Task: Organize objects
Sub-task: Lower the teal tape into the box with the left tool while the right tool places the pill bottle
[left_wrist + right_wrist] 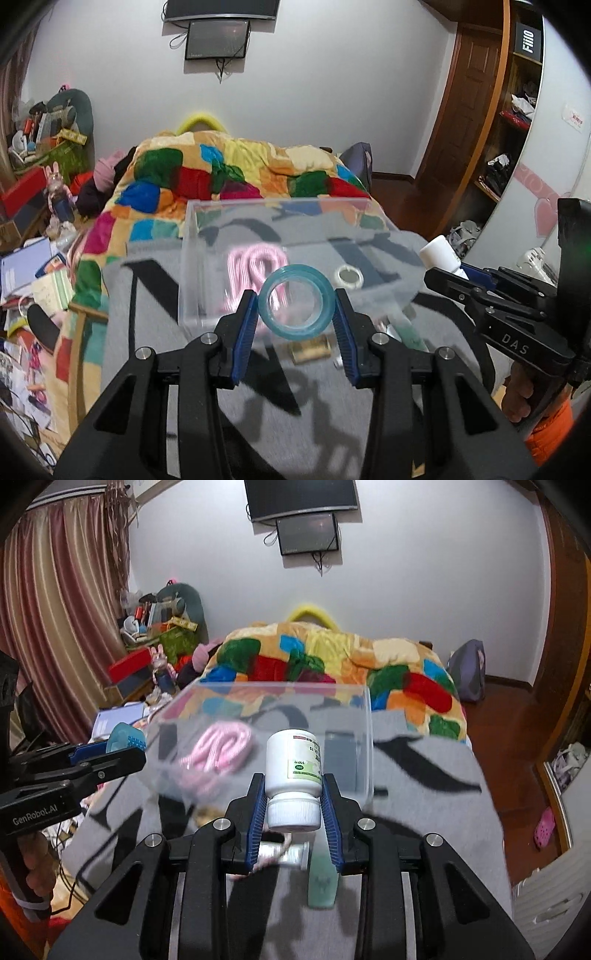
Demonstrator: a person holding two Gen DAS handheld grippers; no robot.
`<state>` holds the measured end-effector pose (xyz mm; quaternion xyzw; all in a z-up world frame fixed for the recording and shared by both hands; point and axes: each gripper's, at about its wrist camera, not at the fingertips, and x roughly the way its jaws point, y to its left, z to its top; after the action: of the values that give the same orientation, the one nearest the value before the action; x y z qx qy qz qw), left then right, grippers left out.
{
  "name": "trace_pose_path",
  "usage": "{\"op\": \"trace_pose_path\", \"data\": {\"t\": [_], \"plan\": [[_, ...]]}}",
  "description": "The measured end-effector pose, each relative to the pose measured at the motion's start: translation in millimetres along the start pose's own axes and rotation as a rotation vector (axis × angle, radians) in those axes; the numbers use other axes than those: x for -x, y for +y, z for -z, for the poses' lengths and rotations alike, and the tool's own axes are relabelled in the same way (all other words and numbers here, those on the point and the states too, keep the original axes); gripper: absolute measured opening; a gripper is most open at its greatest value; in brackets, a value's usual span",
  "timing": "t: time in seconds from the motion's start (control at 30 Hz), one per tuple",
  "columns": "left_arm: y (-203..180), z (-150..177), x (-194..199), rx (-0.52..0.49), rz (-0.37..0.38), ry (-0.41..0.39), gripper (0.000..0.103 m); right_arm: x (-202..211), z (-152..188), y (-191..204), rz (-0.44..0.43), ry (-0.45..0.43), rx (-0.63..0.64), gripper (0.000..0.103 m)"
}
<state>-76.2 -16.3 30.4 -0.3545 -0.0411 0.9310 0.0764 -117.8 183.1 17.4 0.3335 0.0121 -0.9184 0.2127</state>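
Observation:
My left gripper [295,302] is shut on a teal tape roll [295,301] and holds it above the grey blanket, at the near edge of a clear plastic box [192,236]. My right gripper [294,794] is shut on a white pill bottle [293,775], cap toward the camera, just in front of the same clear box [369,716]. Inside the box lies a pink coiled cable [255,266] [218,751]. A white tape roll [348,276] also shows through the box. Each gripper shows in the other's view: the right [454,275], the left [122,746].
A grey blanket [147,314] with black letters covers the near bed; a colourful quilt [229,162] lies behind. A pale green tube [322,882] and a silver tube [291,854] lie under my right gripper. A small tan object [310,350] lies under my left. Clutter crowds the left bedside.

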Motion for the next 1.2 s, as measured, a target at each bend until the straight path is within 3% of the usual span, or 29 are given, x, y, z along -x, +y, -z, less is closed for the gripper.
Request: {"op": "trace_pose_path", "data": {"t": [0.3, 0.63, 0.8, 0.9, 1.0, 1.13, 1.2], "plan": [[-3, -19, -38, -0.021, 0.008, 0.057, 0.041, -29, -23, 5, 0.024, -0.003, 0.031, 0.027], [10, -20, -86, 0.041, -0.056, 0.146, 0.04, -86, -22, 13, -0.038, 0.123, 0.052, 0.027], [19, -16, -93, 0.063, -0.028, 0.188, 0.041, -101, -19, 11, -0.056, 0.185, 0.036, 0.027], [14, -16, -87, 0.046, -0.03, 0.177, 0.047, -100, -19, 6, -0.061, 0.197, 0.018, 0.033], [12, -17, -77, 0.039, -0.034, 0.151, 0.06, -93, -21, 5, -0.06, 0.19, 0.018, 0.036], [11, -20, -58, 0.032, -0.04, 0.116, 0.067, -72, -20, 6, -0.045, 0.156, 0.046, 0.038], [11, -20, -48, 0.034, -0.038, 0.099, 0.074, -59, -21, 6, -0.04, 0.131, 0.059, 0.044]]}}
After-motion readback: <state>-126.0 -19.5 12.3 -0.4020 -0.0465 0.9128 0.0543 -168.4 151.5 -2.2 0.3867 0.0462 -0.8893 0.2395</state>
